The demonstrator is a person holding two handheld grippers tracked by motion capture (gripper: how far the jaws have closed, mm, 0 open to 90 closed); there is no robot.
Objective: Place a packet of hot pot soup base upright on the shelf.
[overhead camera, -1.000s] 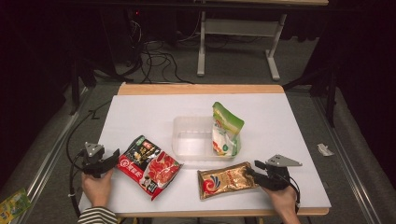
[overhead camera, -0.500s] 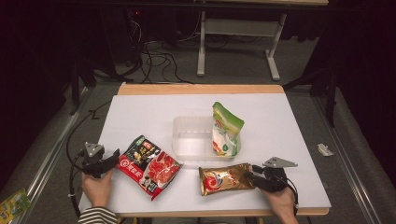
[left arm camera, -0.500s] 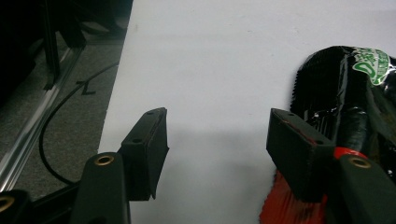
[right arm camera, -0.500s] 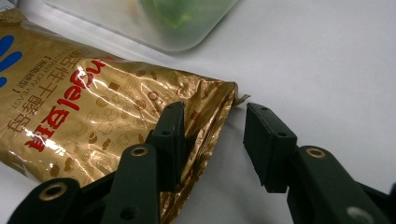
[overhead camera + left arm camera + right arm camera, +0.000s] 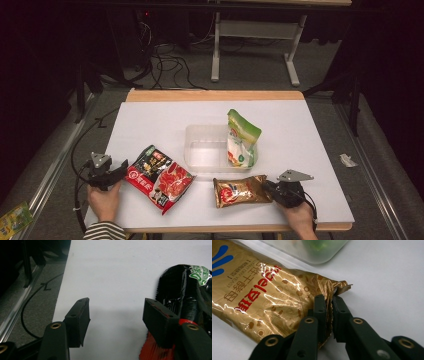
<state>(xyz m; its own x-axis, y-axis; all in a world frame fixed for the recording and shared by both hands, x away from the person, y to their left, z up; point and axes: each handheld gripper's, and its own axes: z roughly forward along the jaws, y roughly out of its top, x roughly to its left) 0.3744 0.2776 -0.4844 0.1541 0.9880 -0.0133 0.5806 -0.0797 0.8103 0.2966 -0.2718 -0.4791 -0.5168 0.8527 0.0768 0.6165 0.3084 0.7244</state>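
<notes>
A gold foil packet (image 5: 239,190) with red lettering lies flat near the table's front edge. My right gripper (image 5: 270,190) has just been closing and is shut on the packet's right end; in the right gripper view the crinkled foil edge (image 5: 327,305) is pinched between the pads. A red and black snack bag (image 5: 159,178) lies to the left. My left gripper (image 5: 120,169) rests open at that bag's left end; in the left gripper view the bag (image 5: 186,302) lies beside the right fingertip (image 5: 160,320), with bare table between the jaws.
A clear plastic tub (image 5: 200,150) stands mid-table with a green and white pouch (image 5: 241,140) leaning upright in its right end. The white table top (image 5: 165,120) ends in a wooden strip at the back. Cables trail on the floor at left.
The right gripper has moved a little left onto the gold packet's end and its jaws have closed on the foil. The left gripper and hand have stayed put.
</notes>
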